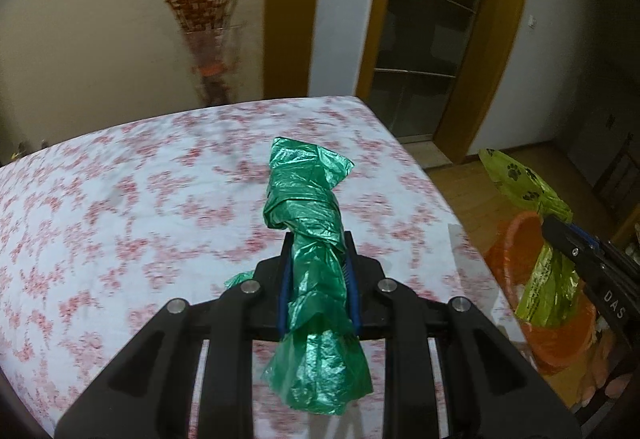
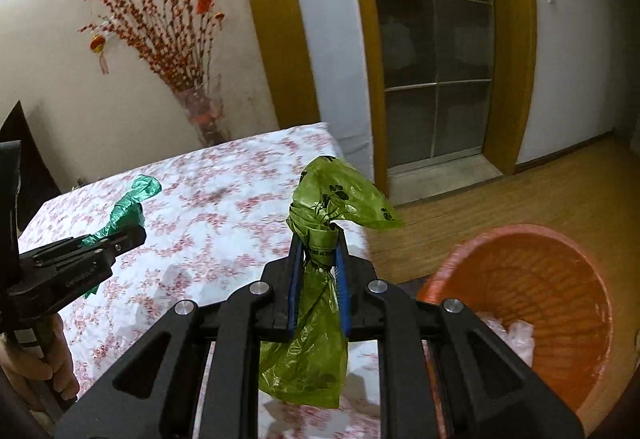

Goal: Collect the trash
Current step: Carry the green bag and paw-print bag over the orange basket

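Green plastic, a twisted dark green bag (image 1: 316,263), is pinched between the pressed-together blue-padded fingers of the left gripper (image 1: 318,259), held above the floral tablecloth (image 1: 120,199). To its right, the right gripper (image 2: 320,263), its body lettered "DAS", clamps a knotted lime-green bag (image 2: 320,279) printed with black paw marks and a band of lettering too small to read, at the table's right edge. Farthest right, on the wooden floor (image 2: 540,199), stands the orange bin (image 2: 460,271) with pale crumpled plastic inside.

The bin (image 2: 520,303) stands right of the table (image 2: 224,199).
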